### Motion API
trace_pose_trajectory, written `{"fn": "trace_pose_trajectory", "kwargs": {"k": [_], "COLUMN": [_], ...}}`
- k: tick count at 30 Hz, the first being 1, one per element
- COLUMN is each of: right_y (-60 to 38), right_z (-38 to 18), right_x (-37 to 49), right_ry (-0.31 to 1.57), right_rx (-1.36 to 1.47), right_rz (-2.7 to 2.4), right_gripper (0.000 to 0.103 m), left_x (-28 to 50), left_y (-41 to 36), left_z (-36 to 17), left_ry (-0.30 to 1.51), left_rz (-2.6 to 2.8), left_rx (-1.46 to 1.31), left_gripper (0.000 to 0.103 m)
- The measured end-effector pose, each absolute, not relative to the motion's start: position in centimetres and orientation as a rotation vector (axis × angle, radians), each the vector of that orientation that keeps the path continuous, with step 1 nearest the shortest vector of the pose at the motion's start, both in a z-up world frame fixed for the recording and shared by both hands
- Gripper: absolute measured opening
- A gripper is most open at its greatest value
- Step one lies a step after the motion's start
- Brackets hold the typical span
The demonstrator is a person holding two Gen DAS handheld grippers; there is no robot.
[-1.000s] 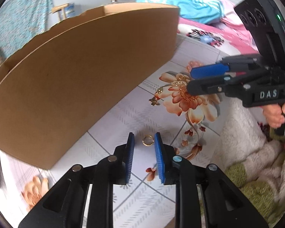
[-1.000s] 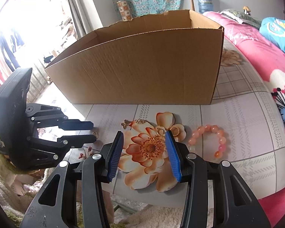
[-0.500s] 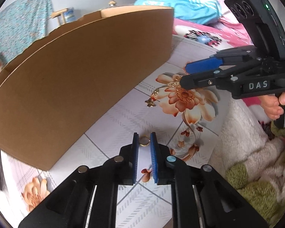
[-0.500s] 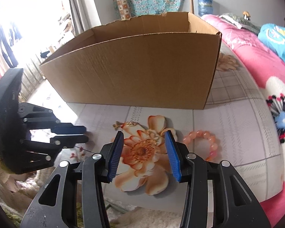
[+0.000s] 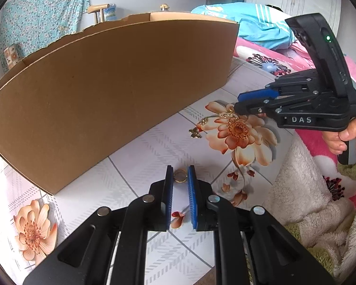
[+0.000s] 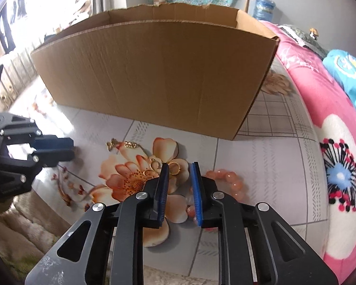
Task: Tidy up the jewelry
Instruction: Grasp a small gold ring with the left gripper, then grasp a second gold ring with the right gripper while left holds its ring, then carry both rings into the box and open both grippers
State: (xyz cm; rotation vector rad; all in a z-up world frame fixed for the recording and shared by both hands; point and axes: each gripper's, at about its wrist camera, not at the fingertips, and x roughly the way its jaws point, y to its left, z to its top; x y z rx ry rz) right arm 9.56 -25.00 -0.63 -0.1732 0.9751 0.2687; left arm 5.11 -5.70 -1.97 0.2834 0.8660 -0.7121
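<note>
- The left gripper (image 5: 180, 173) points steeply down at the floral tiled floor (image 5: 154, 147); its blue fingers (image 5: 191, 185) stand close together with a small gold ring (image 5: 180, 175) between their tips.
- The pads sit right against the ring's sides, so the fingers appear to pinch it while it lies on the floor.
- The right gripper (image 6: 180, 172) is also angled down, over the big orange flower print (image 6: 135, 180); its fingers (image 6: 195, 187) are closing.
- A gold ring (image 6: 175, 168) lies on the floor between the right fingertips, nearer the left pad; the pads do not press on it.
- Just left of that ring lie gold earrings (image 6: 153, 166) and a thin gold chain with a butterfly charm (image 6: 121, 144), which trails toward the box.
- A pink bead bracelet (image 6: 225, 180) rests on the floor just right of the right gripper, partly hidden behind its finger.
- A large open cardboard box (image 6: 154, 76) stands on the floor beyond all the jewelry, well apart from both rings.
- In the left wrist view a person's hand (image 5: 346, 137) grips the right gripper's handle, above a fluffy white and green rug (image 5: 308, 201).
- A pink flowered blanket (image 6: 320, 118) runs along the floor's right edge, with a blue garment (image 6: 348, 71) lying on it.
</note>
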Motion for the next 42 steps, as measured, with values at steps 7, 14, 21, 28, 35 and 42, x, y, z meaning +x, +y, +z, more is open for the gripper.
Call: {"fn": "trace_pose_trajectory", "kwargs": {"k": [7, 14, 21, 28, 35, 42], "right_y": [-24.2, -24.1, -24.8, -25.9, -27.0, -26.6], "right_z": [-0.8, -0.6, -0.5, 0.7, 3.6, 7.5], "right_x": [9.8, 10.8, 10.8, 10.3, 8.7, 8.0], "right_ry": [0.985, 1.011, 0.994, 0.951, 0.867, 0.749], "right_rx": [-0.199, -0.171, -0.112, -0.063, -0.037, -0.010], "right_rz": [0.309, 0.342, 0.324, 0.302, 0.307, 0.381], "right_gripper": [0.016, 0.011, 0.010, 0.010, 0.010, 0.010], "left_x": [5.2, 5.1, 4.9, 4.9, 3.9, 2.5], "left_y": [-5.7, -5.9, -6.1, -6.1, -5.5, -4.6], "left_z": [-2.0, -2.0, -2.0, -1.9, -0.4, 4.6], "left_ry": [0.868, 0.864, 0.852, 0.850, 0.807, 0.700], "left_rz": [-0.715, -0.711, -0.712, -0.715, -0.718, -0.765], "left_rx": [0.287, 0.300, 0.320, 0.304, 0.295, 0.237], "left_gripper": [0.012, 0.012, 0.012, 0.012, 0.011, 0.012]}}
